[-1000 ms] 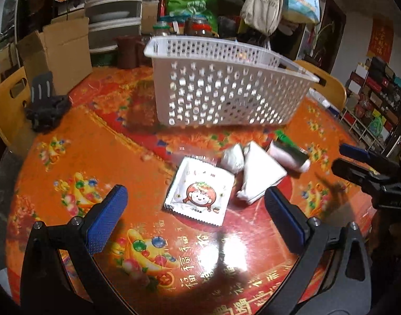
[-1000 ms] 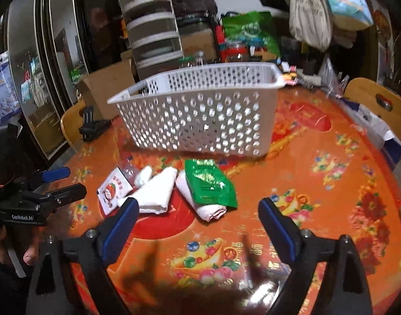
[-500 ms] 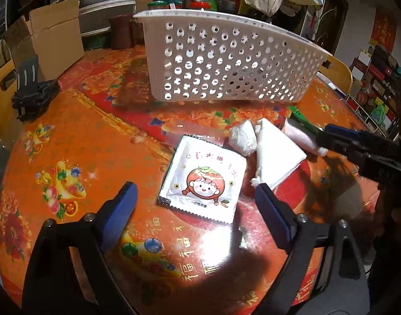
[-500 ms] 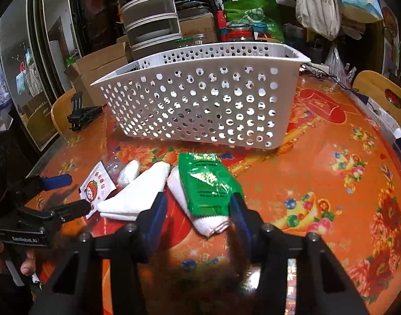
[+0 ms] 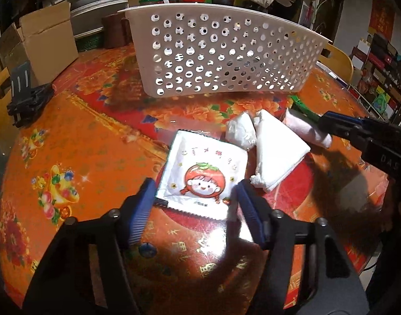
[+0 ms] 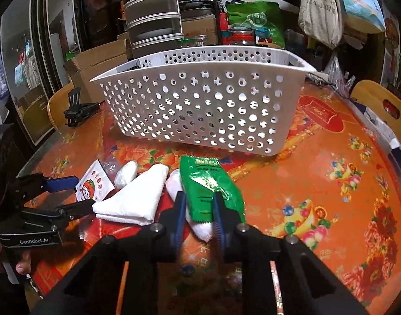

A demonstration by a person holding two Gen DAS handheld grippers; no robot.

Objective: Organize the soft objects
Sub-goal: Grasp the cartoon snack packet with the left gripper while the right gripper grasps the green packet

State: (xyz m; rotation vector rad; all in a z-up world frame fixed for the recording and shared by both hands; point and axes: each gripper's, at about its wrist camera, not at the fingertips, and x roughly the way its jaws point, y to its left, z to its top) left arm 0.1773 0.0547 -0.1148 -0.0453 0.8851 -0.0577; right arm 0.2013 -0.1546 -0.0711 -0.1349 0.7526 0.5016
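Standing at the far side of the orange floral surface [image 6: 331, 157], the white perforated basket [image 6: 200, 110] shows nothing you can make out inside it through its holes. In front of it the soft things lie in a row: a white sachet with a tomato-face cartoon [image 5: 204, 173], a small white wad [image 5: 239, 131], a folded white towel [image 5: 276, 152], a rolled white cloth [image 5: 305, 131], and a green foil packet [image 6: 211, 189] lying on top of that roll.

Your left claw [image 5: 195, 207] is spread wide, its blue pads [image 5: 142, 207] set on either side of the sachet's near edge; the left pad sits at the corner and the right pad at the opposite corner, and you cannot tell whether either one presses the sachet. The sachet lies flat on the surface.

Your right claw [image 6: 199, 218] has its pads narrowed around the near end of the green packet and the cloth roll under it, clenched on the packet. Both rest on the surface, just beside the towel. A black clamp [image 6: 79, 111] lies left of the basket.
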